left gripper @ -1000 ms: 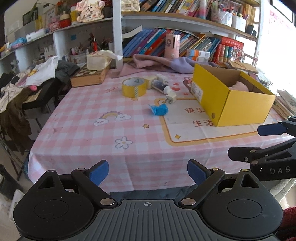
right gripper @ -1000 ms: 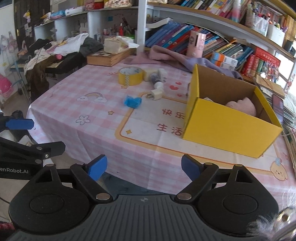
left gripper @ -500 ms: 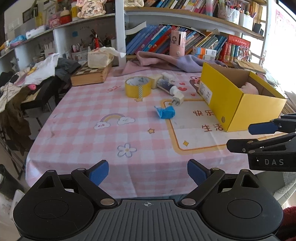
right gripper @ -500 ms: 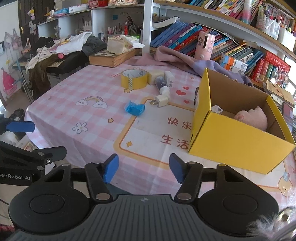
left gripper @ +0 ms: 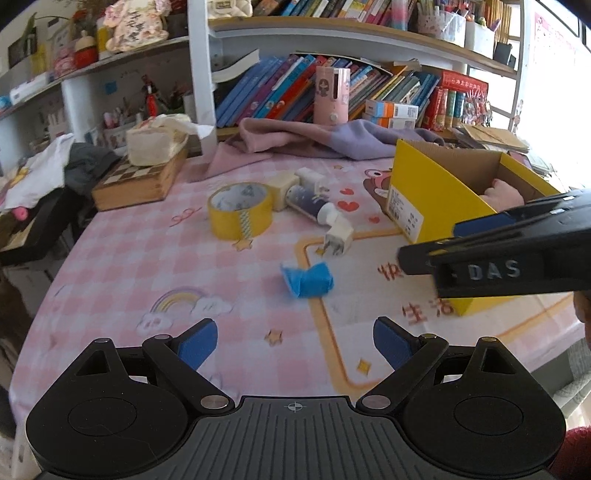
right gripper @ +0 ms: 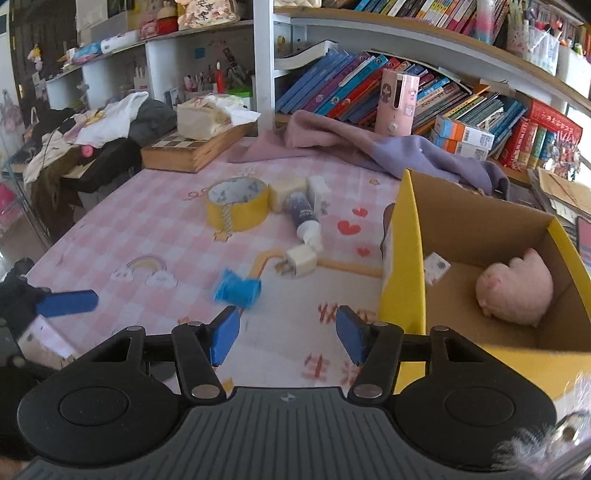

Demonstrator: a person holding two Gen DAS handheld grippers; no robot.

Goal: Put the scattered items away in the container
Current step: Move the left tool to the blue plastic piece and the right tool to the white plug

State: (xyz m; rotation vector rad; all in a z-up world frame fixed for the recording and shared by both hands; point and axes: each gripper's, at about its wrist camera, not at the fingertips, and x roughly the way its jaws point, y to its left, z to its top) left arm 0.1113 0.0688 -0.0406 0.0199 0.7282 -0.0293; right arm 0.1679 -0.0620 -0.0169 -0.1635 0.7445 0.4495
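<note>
Nearing blue crumpled scrap [right gripper: 237, 292] with right gripper [right gripper: 282, 339] half-spread, empty; left gripper [left gripper: 294, 347] wide, empty — light scrap may skid — pads nudging it.

Bright daylight floods in from the right, blowing out that edge in the left wrist view. Fisheye bending curves the shelves [left gripper: 332, 29]; the tabletop [right gripper: 147, 229] looks slightly motion-blurred.

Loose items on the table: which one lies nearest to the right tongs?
The crumpled blue piece, just ahead of the right tongs; the plug, tube and tape lie farther back.
</note>
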